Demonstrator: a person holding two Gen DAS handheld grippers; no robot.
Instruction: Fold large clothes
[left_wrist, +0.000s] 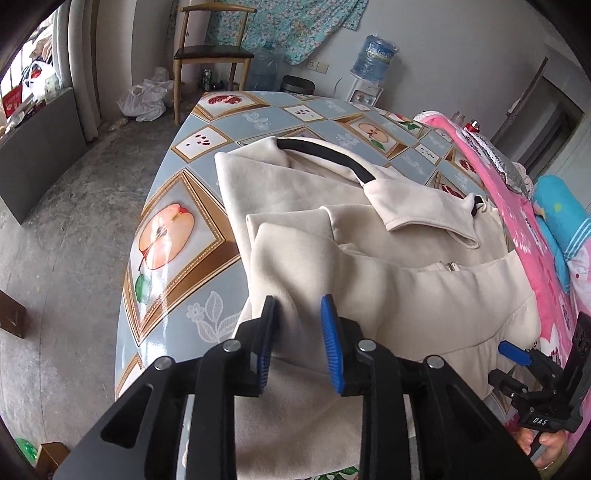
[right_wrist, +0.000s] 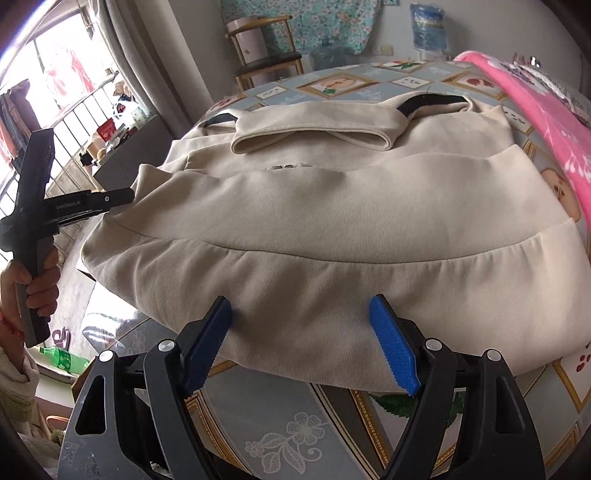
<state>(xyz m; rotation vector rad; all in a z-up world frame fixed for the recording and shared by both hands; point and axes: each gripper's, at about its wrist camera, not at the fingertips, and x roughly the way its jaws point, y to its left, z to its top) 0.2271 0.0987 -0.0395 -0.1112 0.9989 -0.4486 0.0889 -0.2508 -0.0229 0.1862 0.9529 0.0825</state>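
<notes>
A cream garment (right_wrist: 314, 206) is found lying partly folded on the surface (left_wrist: 177, 236), which is covered by a fruit-patterned cloth. Its black-lined collar (left_wrist: 325, 155) is turned toward the far edge. The left claw (left_wrist: 299, 343) is seen parted to a moderate width, a raised fold of fabric lying between its blue pads (left_wrist: 330, 343) without being pinched. The right claw (right_wrist: 306, 343) is observed spread wide at the near hem, its pads (right_wrist: 393, 354) beside the cloth. A pink blanket (left_wrist: 517, 221) is noted alongside the surface.
</notes>
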